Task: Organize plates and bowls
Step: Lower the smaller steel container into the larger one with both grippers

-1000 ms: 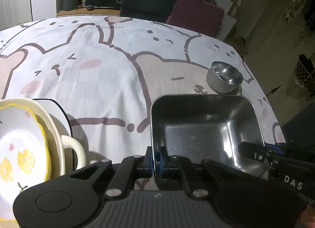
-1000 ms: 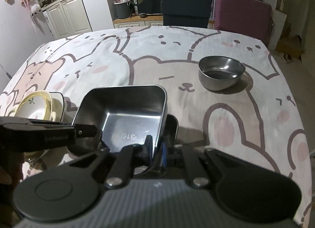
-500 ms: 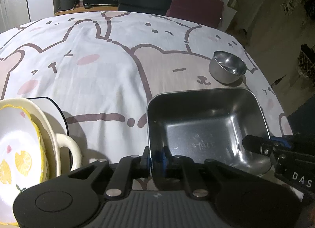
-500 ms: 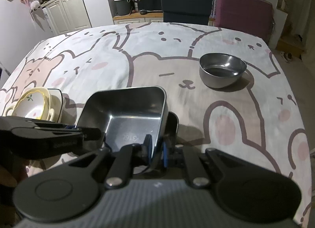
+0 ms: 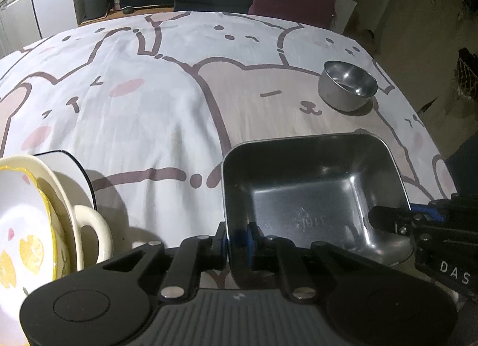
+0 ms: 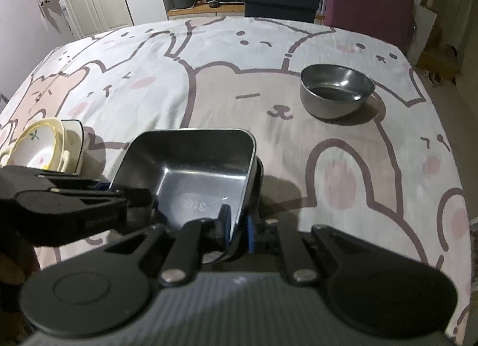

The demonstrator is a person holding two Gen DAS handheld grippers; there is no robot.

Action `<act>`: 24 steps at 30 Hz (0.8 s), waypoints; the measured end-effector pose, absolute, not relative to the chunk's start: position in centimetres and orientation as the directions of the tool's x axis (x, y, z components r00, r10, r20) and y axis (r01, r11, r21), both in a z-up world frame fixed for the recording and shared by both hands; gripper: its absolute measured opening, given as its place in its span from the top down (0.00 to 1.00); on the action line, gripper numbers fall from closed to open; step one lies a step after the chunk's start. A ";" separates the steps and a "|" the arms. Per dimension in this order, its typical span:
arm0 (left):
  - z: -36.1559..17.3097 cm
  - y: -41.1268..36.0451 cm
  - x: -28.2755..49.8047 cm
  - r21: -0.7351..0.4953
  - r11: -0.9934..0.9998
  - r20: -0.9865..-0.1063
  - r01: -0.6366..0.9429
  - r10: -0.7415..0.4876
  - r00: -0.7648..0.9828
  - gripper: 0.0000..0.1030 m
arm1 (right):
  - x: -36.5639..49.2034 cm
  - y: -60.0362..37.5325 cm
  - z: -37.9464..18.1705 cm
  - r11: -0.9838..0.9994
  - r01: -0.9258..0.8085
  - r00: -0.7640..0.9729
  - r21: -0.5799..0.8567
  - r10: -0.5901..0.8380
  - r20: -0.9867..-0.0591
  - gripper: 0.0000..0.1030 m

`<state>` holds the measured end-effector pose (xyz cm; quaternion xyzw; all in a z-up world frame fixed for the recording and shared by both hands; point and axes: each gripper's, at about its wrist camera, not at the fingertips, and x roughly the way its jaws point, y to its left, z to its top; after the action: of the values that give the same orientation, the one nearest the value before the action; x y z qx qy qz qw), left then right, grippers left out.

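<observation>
The square steel dish (image 5: pixel 310 196) sits near the table's front edge — your left gripper (image 5: pixel 237 238) is clamped on its near-left rim, beside stacked ceramic bowls (image 5: pixel 35 226). From the right view, your right gripper (image 6: pixel 237 226) pinches the dish's (image 6: pixel 191 167) right wall — a round steel bowl (image 6: pixel 336 89) stands well apart.

Left claw (image 5: pixel 237 243) & right claw (image 6: pixel 237 231) both angled down, clamped tight on tray rim.
</observation>
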<state>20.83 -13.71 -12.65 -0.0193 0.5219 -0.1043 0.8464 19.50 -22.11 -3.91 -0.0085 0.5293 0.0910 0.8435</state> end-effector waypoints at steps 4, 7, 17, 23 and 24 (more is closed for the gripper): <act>-12.8 -13.8 20.7 -0.135 0.976 -0.881 0.169 -0.197 0.430 0.87 | 19.7 -22.1 -4.6 0.984 -0.163 0.400 0.073 0.133 -0.907 0.88; -12.7 -13.7 20.7 -0.137 0.975 -0.880 0.174 -0.200 0.430 0.87 | 19.8 -22.4 -4.7 0.985 -0.154 0.397 0.082 0.138 -0.907 0.89; -12.8 -13.6 20.7 -0.124 0.976 -0.884 0.177 -0.189 0.427 0.86 | 20.1 -22.5 -5.2 0.987 -0.153 0.376 0.051 0.106 -0.920 0.90; -12.8 -13.6 20.7 -0.124 0.976 -0.889 0.179 -0.190 0.417 0.84 | 20.3 -22.6 -5.9 0.988 -0.152 0.355 0.031 0.084 -0.931 0.86; -12.9 -13.6 20.7 -0.123 0.976 -0.889 0.178 -0.188 0.416 0.84 | 20.3 -22.6 -6.0 0.988 -0.150 0.350 0.031 0.083 -0.933 0.85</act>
<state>20.73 -13.60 -12.86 -0.0048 0.5291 -0.1089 0.8415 20.34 -22.62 -6.00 -0.0298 0.5657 0.0710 0.8210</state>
